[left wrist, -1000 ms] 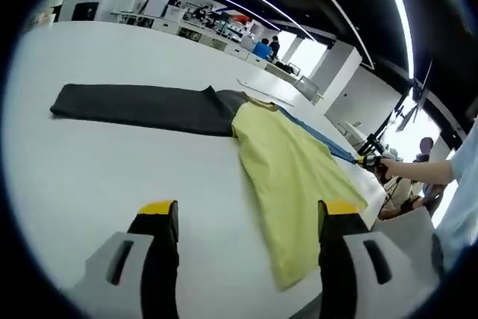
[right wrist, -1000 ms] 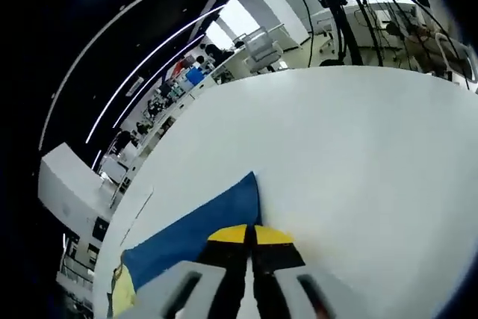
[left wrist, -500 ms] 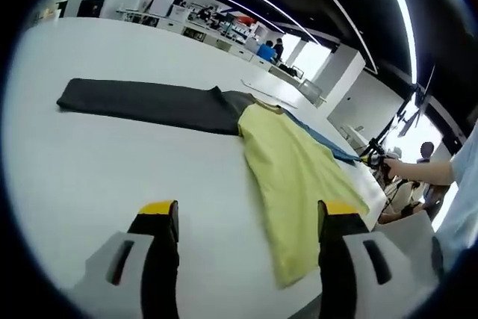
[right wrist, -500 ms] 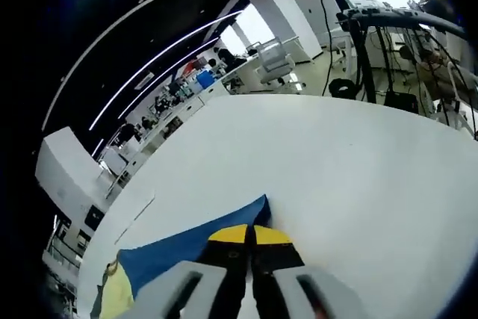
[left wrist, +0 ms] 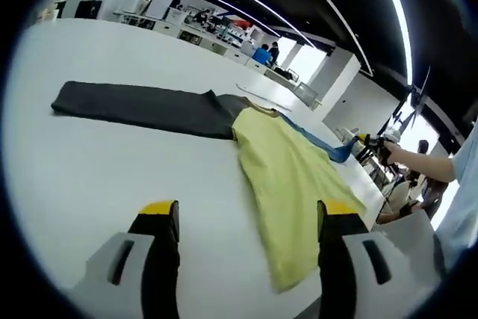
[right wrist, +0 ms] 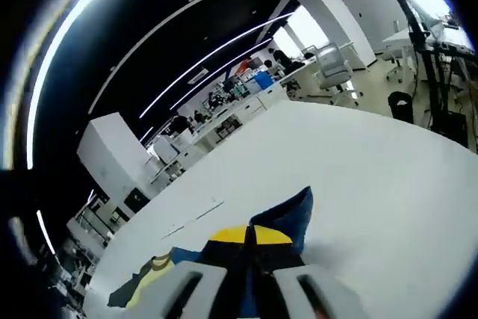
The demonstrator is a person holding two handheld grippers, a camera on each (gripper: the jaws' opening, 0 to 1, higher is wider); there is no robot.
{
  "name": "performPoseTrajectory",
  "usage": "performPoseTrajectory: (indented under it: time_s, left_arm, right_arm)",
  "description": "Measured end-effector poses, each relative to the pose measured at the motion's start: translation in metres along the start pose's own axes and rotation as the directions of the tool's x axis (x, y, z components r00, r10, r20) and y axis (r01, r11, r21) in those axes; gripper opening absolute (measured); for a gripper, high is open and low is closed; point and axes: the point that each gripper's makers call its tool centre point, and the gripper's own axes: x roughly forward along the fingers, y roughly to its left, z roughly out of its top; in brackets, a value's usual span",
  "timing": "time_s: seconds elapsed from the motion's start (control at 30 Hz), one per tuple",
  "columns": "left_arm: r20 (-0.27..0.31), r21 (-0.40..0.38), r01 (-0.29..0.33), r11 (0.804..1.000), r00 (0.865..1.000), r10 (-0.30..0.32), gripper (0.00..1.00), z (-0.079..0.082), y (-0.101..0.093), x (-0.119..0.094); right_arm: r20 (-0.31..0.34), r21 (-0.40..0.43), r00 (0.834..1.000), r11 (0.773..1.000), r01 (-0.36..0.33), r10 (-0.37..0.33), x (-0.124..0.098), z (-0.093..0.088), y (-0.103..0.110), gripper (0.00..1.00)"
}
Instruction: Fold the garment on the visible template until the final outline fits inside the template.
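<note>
Right gripper point(right wrist: 250, 238) pinches the blue garment point(right wrist: 287, 218) corner, lifted off our table point(right wrist: 358, 177); left gripper point(left wrist: 246, 218) spread wide, empty.

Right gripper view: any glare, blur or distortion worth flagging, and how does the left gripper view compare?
Right gripper view: strong fisheye bending, ceiling light strips glare, window blown out. Left gripper view: evenly lit white table, yellow shirt sharp, bright window washing out the right edge.

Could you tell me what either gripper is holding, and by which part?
The right gripper is shut on the blue cloth at its corner; the left gripper holds nothing.
</note>
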Motion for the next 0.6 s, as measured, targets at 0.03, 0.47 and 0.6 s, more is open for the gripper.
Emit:
performPoseTrajectory:
  time_s: [0.03, 0.47, 0.6]
  left_arm:
    - [-0.002, 0.006, 0.003, 1.000, 1.000, -0.003, 0.73, 0.001, -0.001, 0.000]
    - [0.005, -0.004, 0.006, 1.000, 1.000, -0.006, 0.71, 0.000, 0.002, -0.006]
    - [0.012, -0.012, -0.002, 1.000, 1.000, 0.002, 0.71, -0.001, 0.003, -0.010]
  right_arm:
    - [-0.018, -0.032, 0.999, 0.999, -0.031, 0.030, 0.003, -0.009, 0.024, 0.00]
    - [-0.252, -0.197, 0.921, 0.916, -0.348, 0.296, 0.060, -0.082, 0.181, 0.00]
    - [-0.273, -0.179, 0.895, 0.896, -0.407, 0.352, 0.074, -0.103, 0.217, 0.00]
